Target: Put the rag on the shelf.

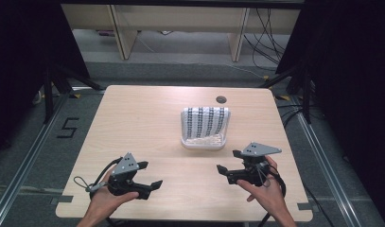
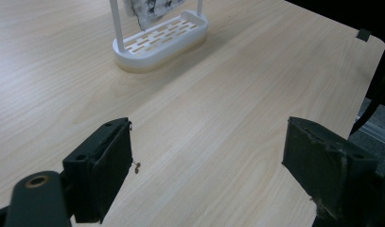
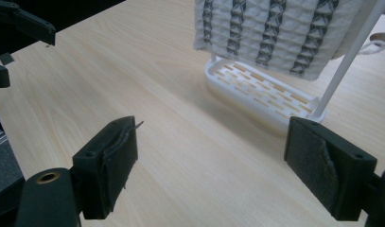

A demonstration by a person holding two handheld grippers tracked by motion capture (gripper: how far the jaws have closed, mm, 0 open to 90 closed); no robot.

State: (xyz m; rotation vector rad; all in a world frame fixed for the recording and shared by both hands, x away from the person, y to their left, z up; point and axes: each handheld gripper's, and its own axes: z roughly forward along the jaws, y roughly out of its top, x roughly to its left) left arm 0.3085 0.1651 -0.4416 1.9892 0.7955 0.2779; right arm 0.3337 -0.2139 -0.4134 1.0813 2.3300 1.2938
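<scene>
A white cloth with dark patterned stripes hangs over a small white rack at the table's middle; the right gripper view shows the cloth draped above the rack's slotted base. My left gripper is held low at the front left, open and holding nothing. The left gripper view has the slotted rack base far ahead of its spread jaws. My right gripper sits at the front right, open too, with bare wood between its jaws.
The light wooden table has a round cable hole at the back right. Dark curtains and frame legs flank the table. Cables lie on the floor behind, near wooden furniture legs.
</scene>
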